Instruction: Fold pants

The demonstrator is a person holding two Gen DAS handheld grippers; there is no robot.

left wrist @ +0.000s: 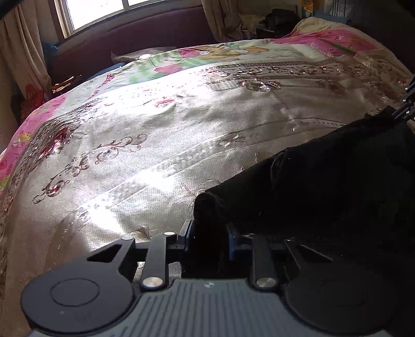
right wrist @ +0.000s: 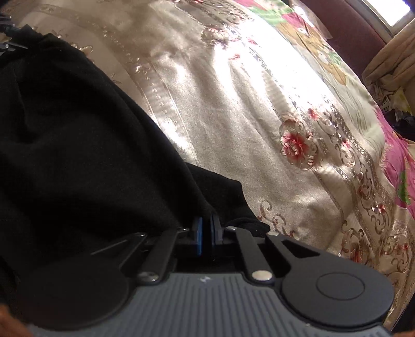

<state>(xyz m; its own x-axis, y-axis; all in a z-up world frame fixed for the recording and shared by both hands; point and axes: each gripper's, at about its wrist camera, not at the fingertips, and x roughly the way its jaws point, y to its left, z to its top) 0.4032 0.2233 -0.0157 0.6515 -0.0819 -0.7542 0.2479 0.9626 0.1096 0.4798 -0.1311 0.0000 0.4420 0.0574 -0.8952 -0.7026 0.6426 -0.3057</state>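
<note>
Two grippers work over a wide bed (left wrist: 160, 145) covered by a shiny beige bedspread (right wrist: 233, 134) with embroidered flowers and scrolls; a pink and green patterned sheet (left wrist: 233, 54) shows along its far edge, next to a dark maroon headboard (left wrist: 135, 33) under a bright window (left wrist: 101, 10) with cream curtains (left wrist: 23, 51).

Black pants (left wrist: 337, 181) lie bunched on the near part of the bed, filling the right side of the left wrist view and the left side of the right wrist view, with the bedspread bare beyond them.

Both grippers angle steeply down toward the bed. Left gripper (left wrist: 210, 233): its blue-padded fingers (left wrist: 188, 234) are drawn in on a rolled, thick edge of the pants, which bulges up from between them, so it pinches that fold. Right gripper (right wrist: 206, 230): its blue pads (right wrist: 198, 233) are pressed almost together on a thin edge of the black cloth, which drapes to either side of the pinch. The right gripper's dark linkage (left wrist: 407, 103) shows at the right edge of the left wrist view, at the far end of the pants.
</note>
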